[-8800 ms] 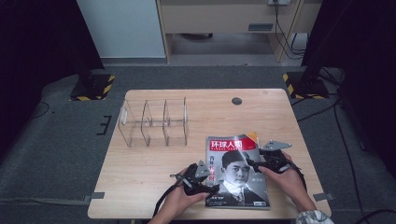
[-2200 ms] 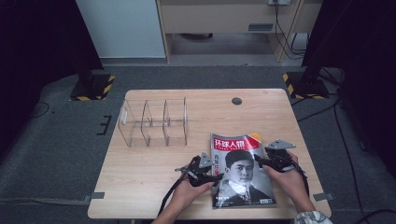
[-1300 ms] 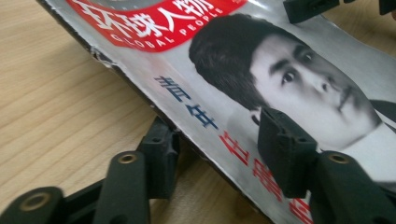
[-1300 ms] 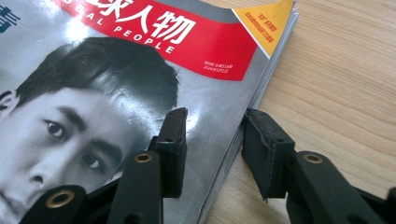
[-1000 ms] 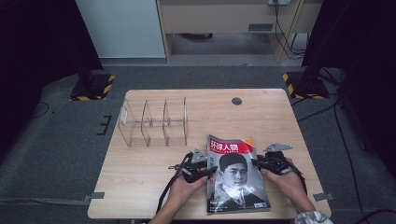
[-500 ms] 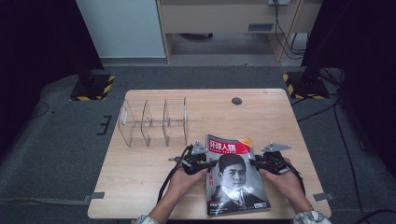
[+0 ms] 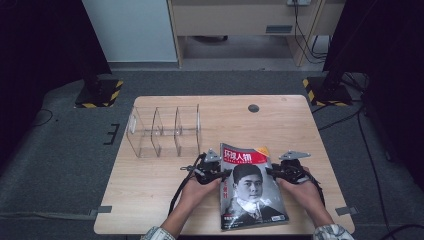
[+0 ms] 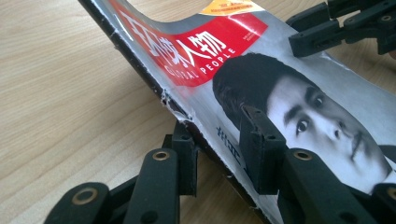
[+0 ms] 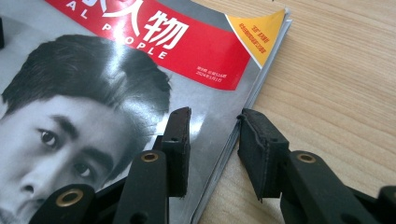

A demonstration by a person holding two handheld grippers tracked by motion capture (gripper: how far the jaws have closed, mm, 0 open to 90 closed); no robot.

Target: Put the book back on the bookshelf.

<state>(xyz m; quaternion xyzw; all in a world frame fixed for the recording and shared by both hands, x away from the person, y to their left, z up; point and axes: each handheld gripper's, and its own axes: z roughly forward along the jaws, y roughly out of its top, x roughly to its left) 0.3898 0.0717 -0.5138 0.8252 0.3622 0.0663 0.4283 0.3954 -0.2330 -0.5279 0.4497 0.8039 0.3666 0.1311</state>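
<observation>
The magazine [image 7: 252, 187] is held at both side edges, its spine edge lifted off the counter [image 7: 160, 200]. The left gripper [image 8: 217, 149], just closing, straddles the spine edge; the right gripper [image 9: 212, 149] straddles the page edge, partly open.

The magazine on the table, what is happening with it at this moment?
A person works the magazine with a gripper in each hand. The left gripper straddles its spine edge, which is lifted off the table; its jaws have just been closing. The right gripper straddles the opposite edge. A clear divided organizer stands behind.
</observation>
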